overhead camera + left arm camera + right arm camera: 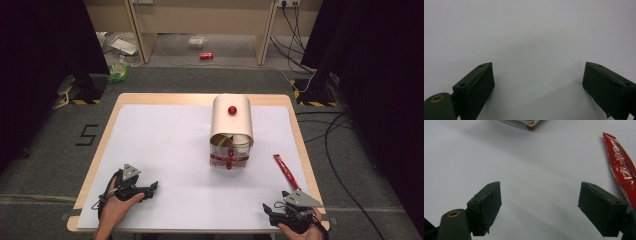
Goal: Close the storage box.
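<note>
A cream box with a rounded top (231, 125) stands at the middle of the white-covered table (160, 145). It has a red knob (232, 110) on top and a clear front flap with a red knob (230, 163) hanging low. Pale items sit inside, too small to name. A red sachet stick (286, 171) lies to its right, also seen at the right edge of the right gripper view (621, 170). My left gripper (153, 188) (537, 75) rests open near the front left over bare white surface. My right gripper (268, 208) (540, 195) is open at the front right, the sachet just beside its right jaw.
The box's lower edge (524, 123) shows at the top of the right gripper view. On the floor beyond the table lie a red can (206, 55), wrappers (120, 70) and cables (330, 135). The table's wooden rim (200, 98) borders the white sheet.
</note>
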Available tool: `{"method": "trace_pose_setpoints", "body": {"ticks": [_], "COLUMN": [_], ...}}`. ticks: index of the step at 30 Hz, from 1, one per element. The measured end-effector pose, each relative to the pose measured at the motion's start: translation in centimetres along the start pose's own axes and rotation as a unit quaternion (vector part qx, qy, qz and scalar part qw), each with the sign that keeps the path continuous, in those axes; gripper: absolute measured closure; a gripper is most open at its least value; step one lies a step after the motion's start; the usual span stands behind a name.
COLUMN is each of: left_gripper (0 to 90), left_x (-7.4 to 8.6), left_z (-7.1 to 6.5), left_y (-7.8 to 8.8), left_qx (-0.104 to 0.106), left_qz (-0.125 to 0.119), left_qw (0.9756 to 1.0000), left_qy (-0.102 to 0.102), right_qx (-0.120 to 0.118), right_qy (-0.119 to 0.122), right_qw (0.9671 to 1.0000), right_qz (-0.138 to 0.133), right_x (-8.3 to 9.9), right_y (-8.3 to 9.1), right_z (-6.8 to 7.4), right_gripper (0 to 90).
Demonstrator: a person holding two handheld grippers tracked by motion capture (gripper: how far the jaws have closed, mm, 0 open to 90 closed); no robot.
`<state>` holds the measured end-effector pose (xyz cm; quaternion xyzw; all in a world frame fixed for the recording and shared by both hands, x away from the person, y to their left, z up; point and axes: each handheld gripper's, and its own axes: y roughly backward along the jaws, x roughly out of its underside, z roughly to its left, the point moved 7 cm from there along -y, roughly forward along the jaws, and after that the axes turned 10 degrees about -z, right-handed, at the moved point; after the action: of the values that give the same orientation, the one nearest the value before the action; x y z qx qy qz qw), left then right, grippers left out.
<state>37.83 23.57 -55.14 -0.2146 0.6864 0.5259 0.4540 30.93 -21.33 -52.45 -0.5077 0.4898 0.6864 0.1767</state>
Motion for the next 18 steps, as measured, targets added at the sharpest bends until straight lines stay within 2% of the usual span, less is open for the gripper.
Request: {"method": "trace_pose_setpoints", "body": {"ticks": [18], "left_gripper": [9.7], "left_x": [0.0], "left_z": [0.0], "left_y": [0.0], "left_qx": [0.0], "left_qz": [0.0], "left_qw": [1.0], "left_qy": [0.0], "right_qx": [-0.003], "right_qy": [0.012], "right_qw": [0.9996], "right_qz": [0.027], "right_x": [1.4], "right_y": [0.9], "right_z": [0.2], "right_gripper": [19.3]}}
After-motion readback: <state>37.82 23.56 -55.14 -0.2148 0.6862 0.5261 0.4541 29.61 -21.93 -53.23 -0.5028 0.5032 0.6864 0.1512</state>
